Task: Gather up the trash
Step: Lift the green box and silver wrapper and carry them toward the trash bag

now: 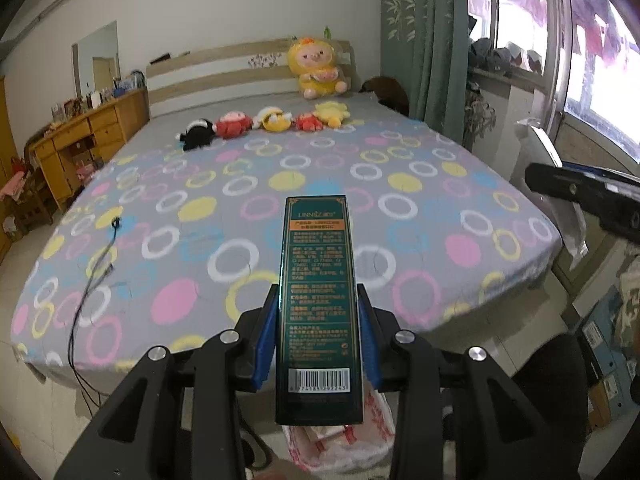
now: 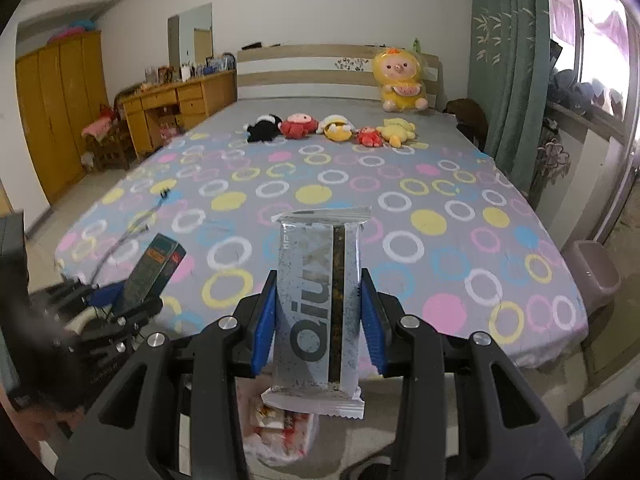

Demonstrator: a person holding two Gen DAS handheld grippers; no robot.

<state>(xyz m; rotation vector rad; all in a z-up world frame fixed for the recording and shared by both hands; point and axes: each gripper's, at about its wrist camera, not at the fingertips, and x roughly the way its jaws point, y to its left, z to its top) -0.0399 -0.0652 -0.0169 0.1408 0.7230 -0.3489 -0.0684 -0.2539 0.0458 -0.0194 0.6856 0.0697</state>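
My left gripper (image 1: 319,300) is shut on a tall dark green carton (image 1: 318,280) with a barcode, held upright off the foot of the bed. The same carton (image 2: 150,272) and left gripper show at the lower left of the right wrist view. My right gripper (image 2: 319,284) is shut on a silver snack wrapper (image 2: 316,304) with dark lettering. A white and red plastic bag (image 1: 340,446) sits on the floor right below the carton; it also shows under the wrapper in the right wrist view (image 2: 280,434).
A bed (image 1: 280,208) with a ring-patterned sheet fills the middle, with small plush toys (image 1: 264,122) and a big yellow plush (image 1: 318,68) near the headboard. A black cable (image 1: 96,264) lies on its left side. A wooden desk (image 1: 88,136) stands left; a grey bin (image 2: 592,272) stands right.
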